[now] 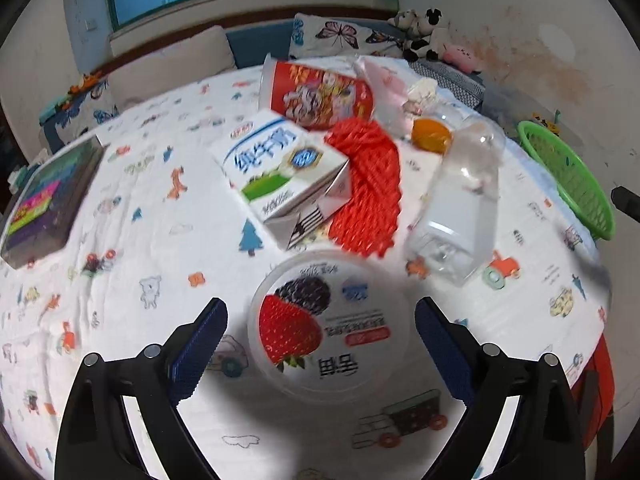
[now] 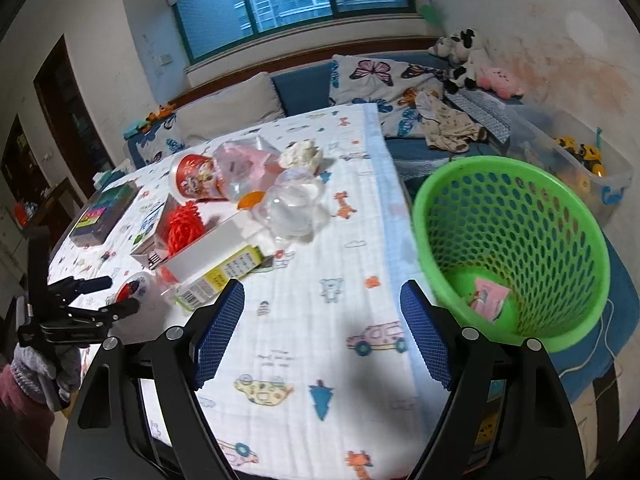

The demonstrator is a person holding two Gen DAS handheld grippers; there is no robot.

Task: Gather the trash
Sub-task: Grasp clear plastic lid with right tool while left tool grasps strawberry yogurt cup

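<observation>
In the left wrist view a round yogurt cup (image 1: 328, 324) with a strawberry lid lies on the patterned cloth between the fingers of my left gripper (image 1: 321, 312); the jaws stand wide and the pads are clear of it. Behind it lie a milk carton (image 1: 280, 172), a red net (image 1: 368, 184), a clear plastic bottle (image 1: 460, 200) and a red noodle cup (image 1: 316, 94). My right gripper (image 2: 322, 292) hangs open over bare cloth, left of the green basket (image 2: 516, 248), which holds a pink wrapper (image 2: 490, 298). The left gripper (image 2: 116, 294) shows at the far left of the right wrist view.
A dark box (image 1: 48, 200) lies at the table's left edge. A pink bag (image 2: 244, 164), a crumpled tissue (image 2: 300, 154) and an orange piece (image 2: 250, 200) sit toward the back. A sofa with butterfly cushions (image 2: 380, 76) stands behind the table. A gloved hand (image 2: 36, 372) holds the left tool.
</observation>
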